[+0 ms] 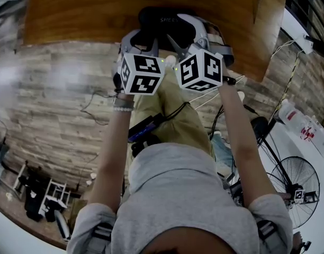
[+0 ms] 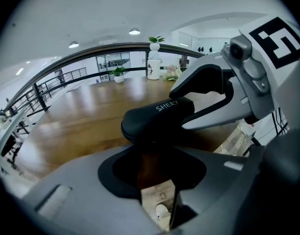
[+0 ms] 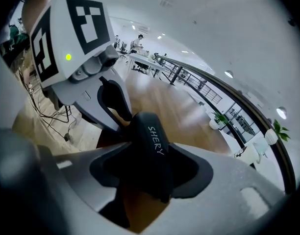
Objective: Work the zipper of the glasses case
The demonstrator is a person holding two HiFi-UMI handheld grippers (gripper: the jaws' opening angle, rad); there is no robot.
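Note:
A black glasses case [image 1: 163, 21] marked SHERY lies at the near edge of the brown wooden table [image 1: 82, 12]. Both grippers reach it from my side. My right gripper [image 1: 184, 32] clasps its right part: in the left gripper view one finger [image 2: 199, 77] lies over the case [image 2: 157, 115] and the other [image 2: 213, 115] under it. In the right gripper view the case [image 3: 151, 146] fills the mouth of the right gripper [image 3: 150, 153]. My left gripper [image 1: 146, 37] has its half-closed jaws at the case's left end. Whether its pads press the case is hidden. No zipper pull shows.
Beyond the table edge a stone-patterned floor [image 1: 51, 105] carries loose cables [image 1: 96, 102]. A standing fan [image 1: 295, 178] is at the right, and dark gear [image 1: 37, 197] lies at the lower left. A white plant pot [image 2: 153, 66] stands at the table's far side.

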